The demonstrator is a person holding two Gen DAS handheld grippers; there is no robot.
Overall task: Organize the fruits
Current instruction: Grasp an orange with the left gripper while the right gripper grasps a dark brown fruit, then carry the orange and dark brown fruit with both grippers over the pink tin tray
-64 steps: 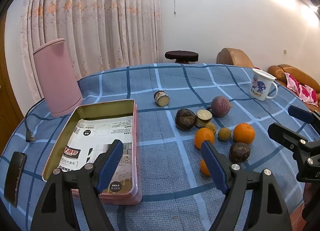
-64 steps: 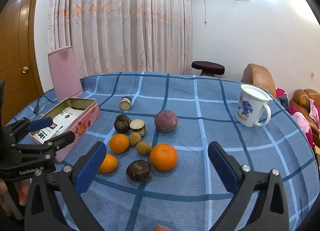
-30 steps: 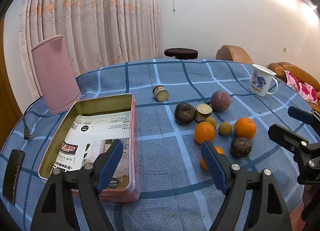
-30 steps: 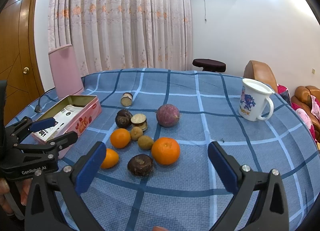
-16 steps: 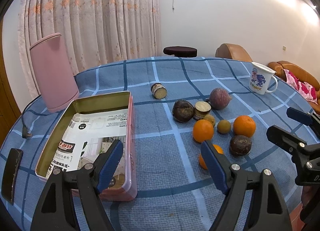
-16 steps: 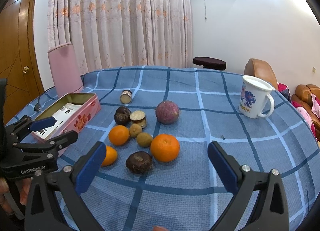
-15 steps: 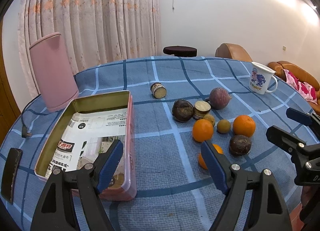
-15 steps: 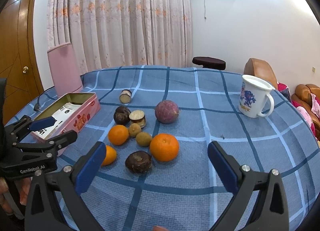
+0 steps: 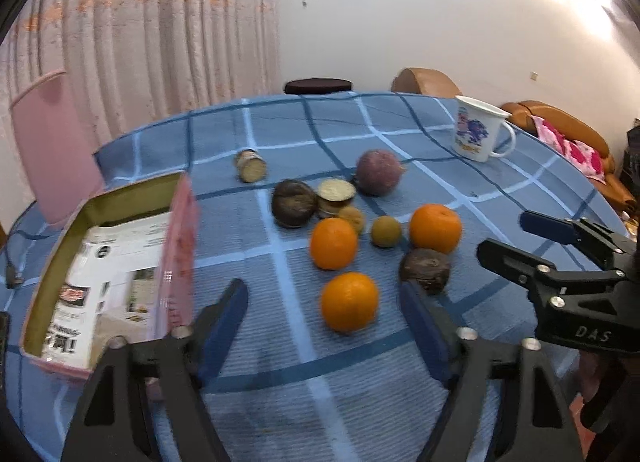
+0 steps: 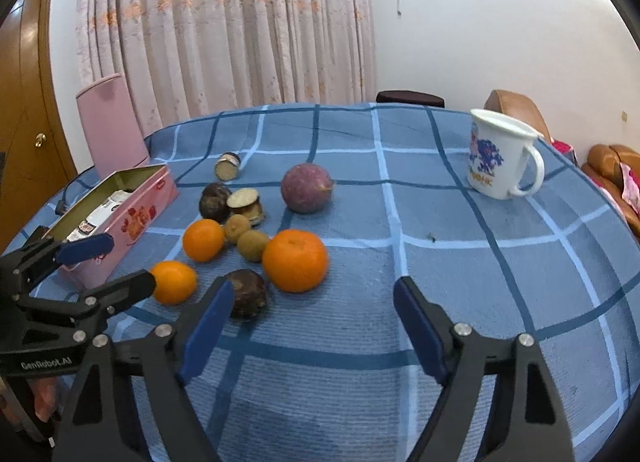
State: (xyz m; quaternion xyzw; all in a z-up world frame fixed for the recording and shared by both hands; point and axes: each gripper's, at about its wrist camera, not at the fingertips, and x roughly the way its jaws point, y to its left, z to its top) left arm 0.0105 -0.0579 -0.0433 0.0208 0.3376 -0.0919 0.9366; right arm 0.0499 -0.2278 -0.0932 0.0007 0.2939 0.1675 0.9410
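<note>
My left hand-held gripper (image 9: 322, 304) is wide open and empty, and the nearest orange (image 9: 349, 301) sits low in the centre of the left wrist view, just ahead of the gap between the blue pads, so I judge the step in hand to be lining up on that fruit for a first pick. To do it well I would bring the fingers down level on either side of its widest part, keep them off the dark wrinkled fruit (image 9: 425, 269) lying just to its right, and squeeze gently, since a round, smooth skin is likely to roll or squirt out of a hard or off-centre pinch. My right hand-held gripper (image 10: 310, 314) is also spread open with nothing in it, hovering over bare cloth in the lower middle of its view, with the biggest orange (image 10: 295, 260) just above and left of its gap. The fruit lies in a loose cluster on the blue checked table (image 10: 460, 302), centre-left in the right wrist view: three oranges, two small brownish round ones, dark wrinkled ones and a purplish one (image 10: 306, 188) furthest back. The open pink tin (image 9: 108, 262), at the left of the left wrist view and lined with printed paper, holds no fruit yet.
</note>
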